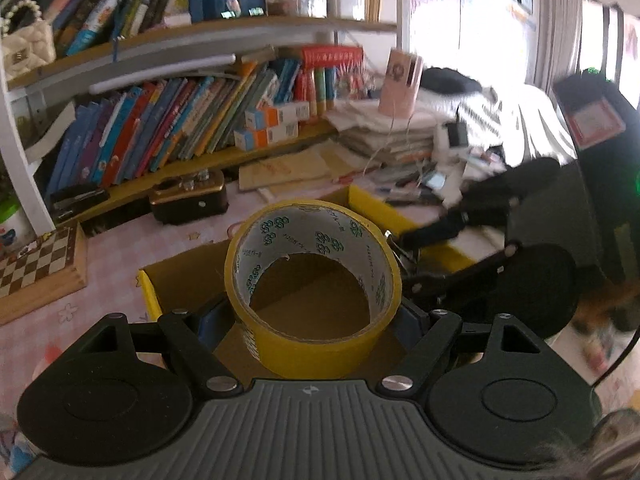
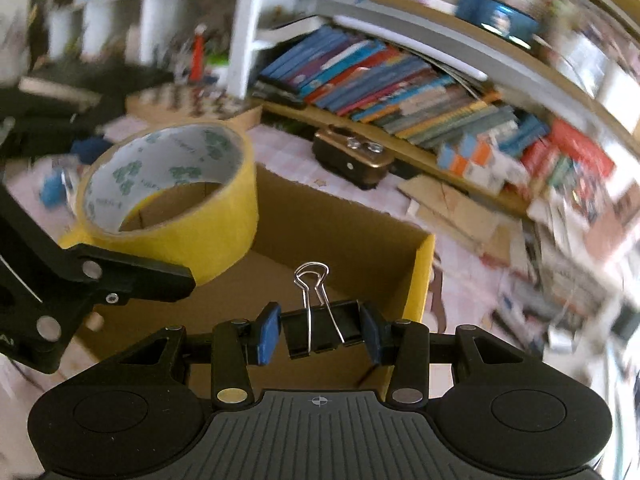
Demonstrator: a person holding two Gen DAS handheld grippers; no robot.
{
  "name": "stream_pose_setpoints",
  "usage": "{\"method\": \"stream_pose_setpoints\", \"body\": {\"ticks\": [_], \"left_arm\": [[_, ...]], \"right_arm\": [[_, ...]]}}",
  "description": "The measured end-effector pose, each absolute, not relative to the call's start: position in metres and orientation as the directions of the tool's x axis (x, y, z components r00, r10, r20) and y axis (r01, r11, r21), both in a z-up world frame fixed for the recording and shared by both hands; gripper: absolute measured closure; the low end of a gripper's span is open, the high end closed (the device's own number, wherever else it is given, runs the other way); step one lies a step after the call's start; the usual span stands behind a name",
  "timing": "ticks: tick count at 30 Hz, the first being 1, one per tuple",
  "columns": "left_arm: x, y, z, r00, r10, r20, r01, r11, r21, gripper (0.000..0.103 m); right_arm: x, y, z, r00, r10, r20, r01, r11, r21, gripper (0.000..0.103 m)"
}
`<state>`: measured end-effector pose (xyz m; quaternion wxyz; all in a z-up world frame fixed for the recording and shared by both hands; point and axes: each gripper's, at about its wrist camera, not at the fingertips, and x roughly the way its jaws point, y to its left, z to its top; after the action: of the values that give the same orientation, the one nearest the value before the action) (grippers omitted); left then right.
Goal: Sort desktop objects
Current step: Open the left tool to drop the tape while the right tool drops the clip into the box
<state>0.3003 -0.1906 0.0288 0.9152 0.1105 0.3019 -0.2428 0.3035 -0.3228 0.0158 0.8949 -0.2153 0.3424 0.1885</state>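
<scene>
While both my claws hang over the open cardboard box [image 2: 352, 216], nothing lies in it yet. My left gripper [image 1: 316, 320] clamps the yellow tape roll [image 1: 312, 276] wide; my right gripper [image 2: 320, 334] pinches a black binder clip [image 2: 320, 332] narrowly. Both remain to drop. Desk clutter waits: chessboard [image 1: 36, 268] at nine o'clock, brown case [image 1: 188, 196] at eleven. Nothing blocks the box.

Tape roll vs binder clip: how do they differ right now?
The tape roll is yellow, a wide open ring; the binder clip is black, small, with wire handles. The left gripper spreads wide around the tape roll; the right gripper closes narrow on the binder clip. Shared: both are gripped and held over the open cardboard box.
</scene>
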Motion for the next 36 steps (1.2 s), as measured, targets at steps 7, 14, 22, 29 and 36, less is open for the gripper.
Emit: {"method": "stream_pose_setpoints", "body": {"ticks": [7,14,22,29,36], "left_arm": [[0.335,-0.207,0.006,0.646,-0.322,-0.692,0.565,0.812,0.15,0.023],[0.355,-0.219,-0.015,0.59,-0.259,-0.765,0.599,0.776,0.199,0.023],[0.363,-0.22,-0.02,0.549,-0.243,-0.8,0.603,0.778,0.177,0.023],[0.365,-0.222,-0.022,0.544,-0.226,-0.808,0.589,0.789,0.176,0.023],[0.356,-0.224,-0.016,0.599,-0.218,-0.771,0.572,0.79,0.221,0.011]], "right_arm": [[0.335,-0.302,-0.02,0.59,0.158,-0.792,-0.672,0.64,-0.373,0.06],[0.354,-0.291,-0.04,0.523,0.128,-0.842,-0.756,0.526,-0.39,0.06],[0.361,-0.28,-0.051,0.487,0.095,-0.868,-0.807,0.428,-0.406,0.06],[0.361,-0.28,-0.055,0.463,0.084,-0.882,-0.83,0.391,-0.398,0.06],[0.356,-0.281,-0.049,0.523,0.093,-0.847,-0.793,0.418,-0.444,0.043]]}}
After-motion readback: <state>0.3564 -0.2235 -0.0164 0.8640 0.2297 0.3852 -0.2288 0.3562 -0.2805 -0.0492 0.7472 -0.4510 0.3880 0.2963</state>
